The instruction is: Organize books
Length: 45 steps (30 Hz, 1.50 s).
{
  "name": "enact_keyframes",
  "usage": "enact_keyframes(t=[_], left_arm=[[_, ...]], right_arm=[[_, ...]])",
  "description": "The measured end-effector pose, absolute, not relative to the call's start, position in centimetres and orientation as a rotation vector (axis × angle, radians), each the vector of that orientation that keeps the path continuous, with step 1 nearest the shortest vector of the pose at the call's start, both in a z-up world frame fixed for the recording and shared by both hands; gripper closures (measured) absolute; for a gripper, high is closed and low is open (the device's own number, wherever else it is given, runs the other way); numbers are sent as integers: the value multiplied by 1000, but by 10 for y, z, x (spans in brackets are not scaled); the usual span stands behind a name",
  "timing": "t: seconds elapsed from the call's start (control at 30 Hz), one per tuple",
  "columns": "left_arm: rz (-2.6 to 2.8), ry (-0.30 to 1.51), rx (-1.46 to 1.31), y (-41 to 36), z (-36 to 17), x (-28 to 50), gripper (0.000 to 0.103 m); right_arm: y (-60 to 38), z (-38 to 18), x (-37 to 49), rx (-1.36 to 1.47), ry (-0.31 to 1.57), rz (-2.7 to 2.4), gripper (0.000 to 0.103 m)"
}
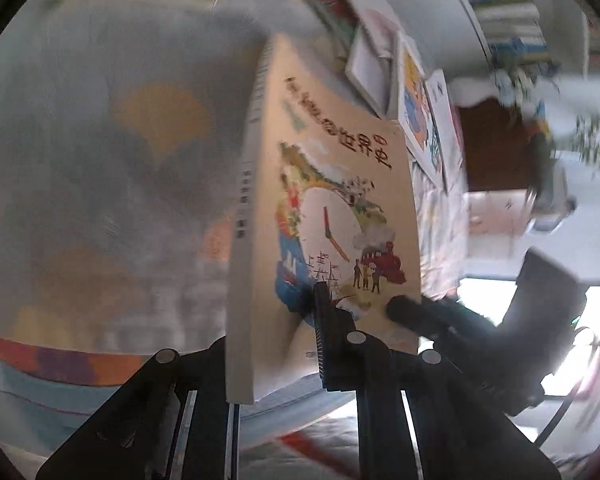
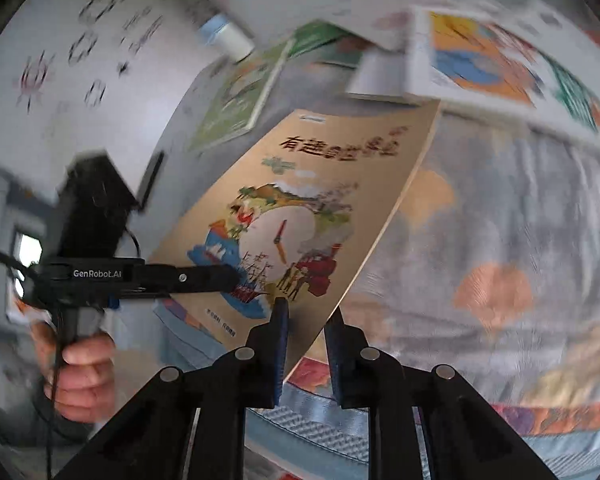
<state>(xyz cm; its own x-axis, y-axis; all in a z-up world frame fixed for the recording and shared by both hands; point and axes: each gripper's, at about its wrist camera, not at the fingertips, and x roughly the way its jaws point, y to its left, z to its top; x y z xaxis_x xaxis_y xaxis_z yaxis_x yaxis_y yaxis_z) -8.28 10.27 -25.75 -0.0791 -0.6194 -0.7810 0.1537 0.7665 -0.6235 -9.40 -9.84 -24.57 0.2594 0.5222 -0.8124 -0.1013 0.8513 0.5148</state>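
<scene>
In the left wrist view, the left gripper (image 1: 278,320) is pinching the lower edge of the tan book (image 1: 324,200), which is standing upright straight ahead of its fingers, spine to their left. The right gripper (image 1: 404,310) is touching the cover's lower right corner.

In the right wrist view, the right gripper (image 2: 306,316) is clamping the tan book (image 2: 300,208) at its bottom edge, the cover tilting away ahead. The left gripper (image 2: 220,276) is reaching in from the left, pressing on the cover; a green book (image 2: 236,100) is lying beyond.

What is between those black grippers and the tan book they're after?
Nothing visible. Both grippers already clamp the tan book: the left gripper on its lower edge, the right gripper on its bottom corner.
</scene>
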Motion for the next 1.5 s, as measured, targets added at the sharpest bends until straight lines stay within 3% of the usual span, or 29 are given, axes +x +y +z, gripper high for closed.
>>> enact_keyframes(t=[0.5, 0.8, 1.03, 1.27, 1.43, 1.5], left_arm=[[-621, 1198, -253, 153, -174, -34, 92], [-643, 1115, -281, 162, -166, 38, 92], [-654, 1124, -342, 166, -186, 74, 92], [-603, 1187, -380, 175, -229, 100, 92], [-542, 1237, -430, 192, -254, 118, 76], [-488, 1265, -434, 202, -265, 122, 74]], right_arm=[[-32, -176, -47, 111, 1119, 620, 81], [-16, -159, 33, 73, 1057, 579, 80], [1, -160, 76, 70, 1067, 558, 80], [12, -210, 124, 109, 1188, 567, 78], [18, -236, 158, 166, 1229, 566, 78], [20, -246, 166, 177, 1244, 562, 78]])
